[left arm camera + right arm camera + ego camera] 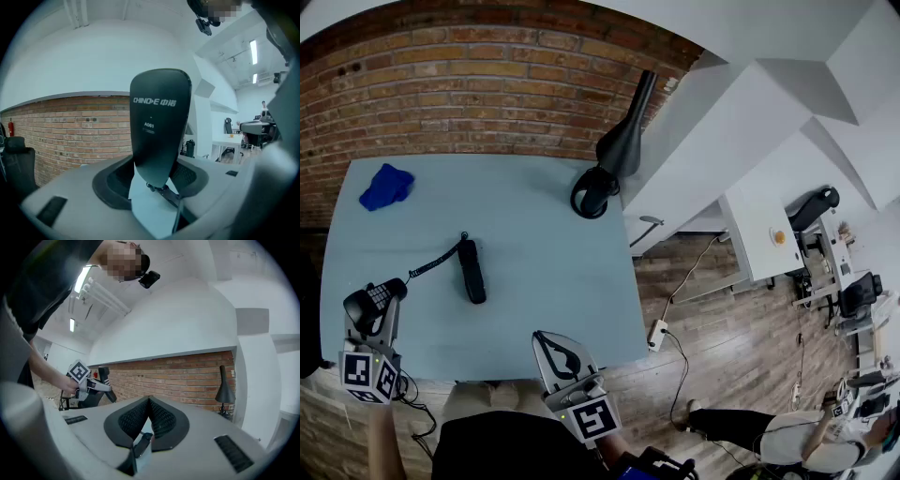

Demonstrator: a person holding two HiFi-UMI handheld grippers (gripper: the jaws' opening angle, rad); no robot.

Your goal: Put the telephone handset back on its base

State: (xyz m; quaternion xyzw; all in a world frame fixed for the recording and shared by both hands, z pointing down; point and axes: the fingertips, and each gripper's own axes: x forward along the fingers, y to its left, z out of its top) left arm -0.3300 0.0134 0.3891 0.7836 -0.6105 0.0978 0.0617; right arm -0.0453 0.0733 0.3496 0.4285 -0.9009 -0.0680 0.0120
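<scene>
The handset (471,270) lies flat on the light blue table (553,234), left of its middle, its coiled cord (436,260) running to the telephone base (373,300) at the near left corner. The left gripper (157,176) clamps that base upright between widely spread jaws. The right gripper (149,403), jaws pressed together on nothing, hangs at the near edge, with a blue cloth (386,186) and black lamp (614,150) at the far corners.

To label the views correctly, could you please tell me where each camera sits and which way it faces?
Head view: on the head, looking down at table, handset, left gripper, right gripper.
Left gripper view: along jaws closed on the telephone base, toward the brick wall.
Right gripper view: along shut jaws toward that wall; the person's arm shows.
Shared: head and right gripper views show the lamp.
</scene>
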